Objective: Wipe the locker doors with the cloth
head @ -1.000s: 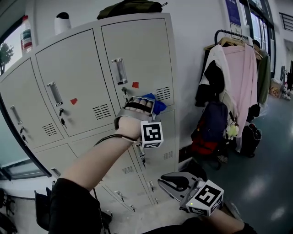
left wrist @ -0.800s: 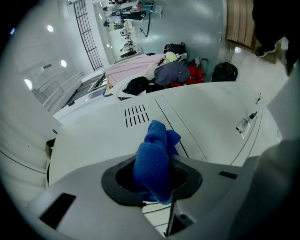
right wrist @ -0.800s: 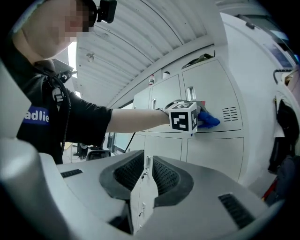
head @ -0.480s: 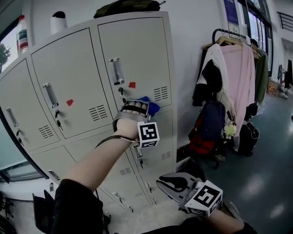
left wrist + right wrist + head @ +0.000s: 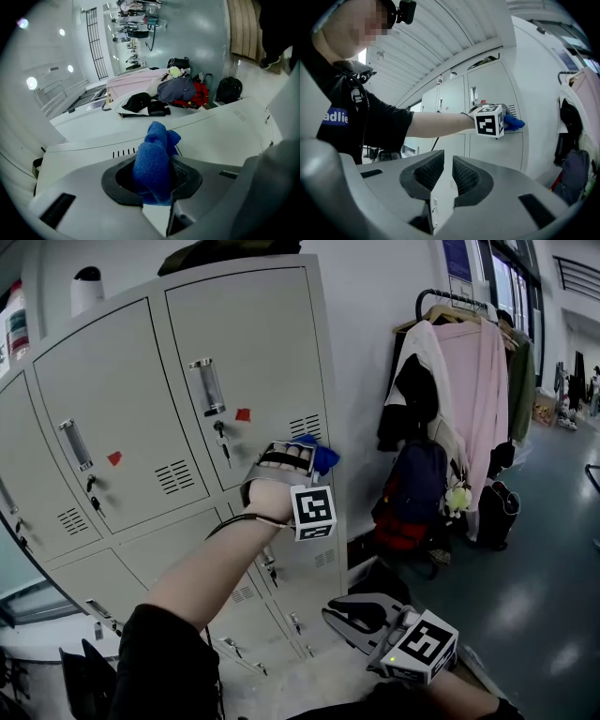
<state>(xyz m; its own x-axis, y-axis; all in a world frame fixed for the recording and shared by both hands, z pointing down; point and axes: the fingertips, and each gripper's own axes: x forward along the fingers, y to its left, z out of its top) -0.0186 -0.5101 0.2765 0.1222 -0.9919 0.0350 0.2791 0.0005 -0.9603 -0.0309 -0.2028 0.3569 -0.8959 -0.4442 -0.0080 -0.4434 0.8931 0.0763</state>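
Observation:
A bank of pale grey lockers fills the left of the head view; the upper right door (image 5: 253,343) has a handle (image 5: 207,387), a red tag (image 5: 243,414) and a vent (image 5: 305,426). My left gripper (image 5: 302,457) is shut on a bunched blue cloth (image 5: 322,457), which presses against that door's lower right corner, just below the vent. The cloth (image 5: 152,159) bulges out between the left gripper's (image 5: 152,171) pads. My right gripper (image 5: 345,617) hangs low by the bottom lockers, jaws nearly together with nothing in them (image 5: 448,164). It looks up at the cloth (image 5: 513,123).
A clothes rack (image 5: 459,381) with a pink garment and jackets stands right of the lockers. Beneath it sit a dark backpack (image 5: 417,479), a red bag (image 5: 398,521) and a black bag (image 5: 497,512). A dark bag (image 5: 225,251) and a bottle (image 5: 84,287) rest on the locker top.
The left gripper has slid the cloth rightward along the door, from left of the vent to below it near the door's right edge. The right gripper has stayed put.

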